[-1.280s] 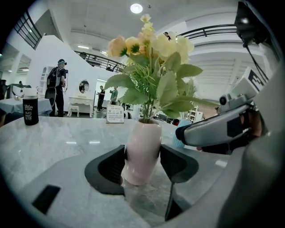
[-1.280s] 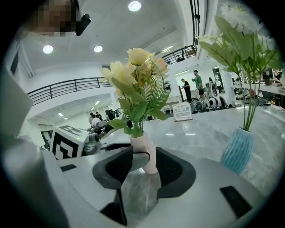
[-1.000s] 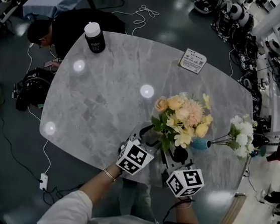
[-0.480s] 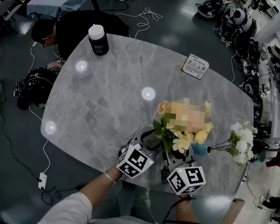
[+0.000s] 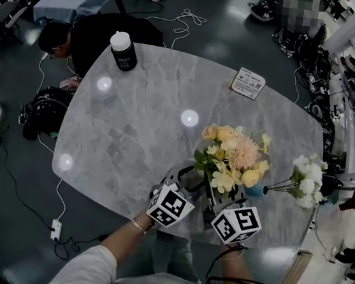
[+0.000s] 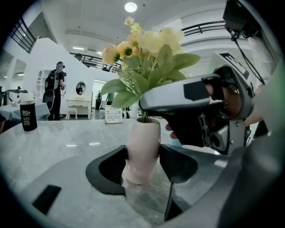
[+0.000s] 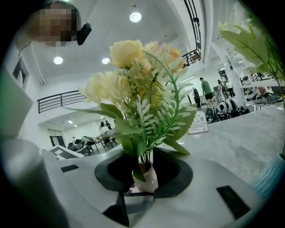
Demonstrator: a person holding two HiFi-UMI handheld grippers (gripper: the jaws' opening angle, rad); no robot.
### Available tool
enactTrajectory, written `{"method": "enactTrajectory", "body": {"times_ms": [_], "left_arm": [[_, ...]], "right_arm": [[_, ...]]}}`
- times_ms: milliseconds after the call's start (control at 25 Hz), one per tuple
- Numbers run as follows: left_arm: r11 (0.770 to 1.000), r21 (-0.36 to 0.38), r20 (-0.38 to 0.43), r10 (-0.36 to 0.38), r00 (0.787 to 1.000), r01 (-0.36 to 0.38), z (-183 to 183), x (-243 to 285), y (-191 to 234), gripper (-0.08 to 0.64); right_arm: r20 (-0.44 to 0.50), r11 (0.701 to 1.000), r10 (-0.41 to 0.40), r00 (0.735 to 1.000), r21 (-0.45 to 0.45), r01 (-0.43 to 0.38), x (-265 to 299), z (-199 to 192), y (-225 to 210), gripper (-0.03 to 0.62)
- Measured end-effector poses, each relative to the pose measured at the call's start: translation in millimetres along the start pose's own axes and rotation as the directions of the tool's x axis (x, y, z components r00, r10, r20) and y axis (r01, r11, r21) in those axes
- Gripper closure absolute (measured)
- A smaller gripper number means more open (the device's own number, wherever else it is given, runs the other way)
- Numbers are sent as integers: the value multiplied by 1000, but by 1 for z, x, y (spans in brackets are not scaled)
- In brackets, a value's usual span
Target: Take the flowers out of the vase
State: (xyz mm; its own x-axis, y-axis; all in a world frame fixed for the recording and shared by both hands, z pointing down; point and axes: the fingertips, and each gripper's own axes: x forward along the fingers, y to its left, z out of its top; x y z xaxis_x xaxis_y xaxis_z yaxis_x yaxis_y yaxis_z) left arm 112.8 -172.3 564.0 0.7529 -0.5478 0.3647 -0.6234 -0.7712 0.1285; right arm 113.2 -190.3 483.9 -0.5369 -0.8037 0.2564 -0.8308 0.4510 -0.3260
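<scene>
1. The left hand-held gripper [image 6: 141,162] is clenched on the pale vase [image 6: 143,138], with a pad pressed against each side of its body.
2. The vase stands upright near the front edge of the grey marble worktop [image 5: 136,114].
3. The yellow and peach flowers [image 5: 234,155] sit in the vase.
4. The right hand-held gripper [image 7: 143,178] is not yet gripping. Its jaws have just been closing around the stems [image 7: 145,159] just above the vase mouth, with some room left.

Grey marble table [image 5: 135,120] on dark glossy floor [image 5: 8,214], white hall with ceiling lights [image 7: 135,17].
</scene>
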Motion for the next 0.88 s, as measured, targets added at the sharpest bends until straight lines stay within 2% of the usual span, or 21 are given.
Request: {"method": "enactTrajectory", "body": {"times_ms": [160, 600, 880], "left_arm": [[1000, -2, 0, -1, 1000, 1, 0, 0, 0, 313], [1000, -12, 16, 10, 1000, -9, 0, 0, 0, 311], [999, -26, 9, 24, 1000, -24, 0, 1, 0, 311]], "right_arm": [[1, 1000, 10, 1000, -12, -10, 1, 1, 2, 495], [8, 1000, 18, 1000, -9, -18, 0, 1, 1, 515], [26, 999, 16, 1000, -40, -15, -4, 8, 0, 525]]}}
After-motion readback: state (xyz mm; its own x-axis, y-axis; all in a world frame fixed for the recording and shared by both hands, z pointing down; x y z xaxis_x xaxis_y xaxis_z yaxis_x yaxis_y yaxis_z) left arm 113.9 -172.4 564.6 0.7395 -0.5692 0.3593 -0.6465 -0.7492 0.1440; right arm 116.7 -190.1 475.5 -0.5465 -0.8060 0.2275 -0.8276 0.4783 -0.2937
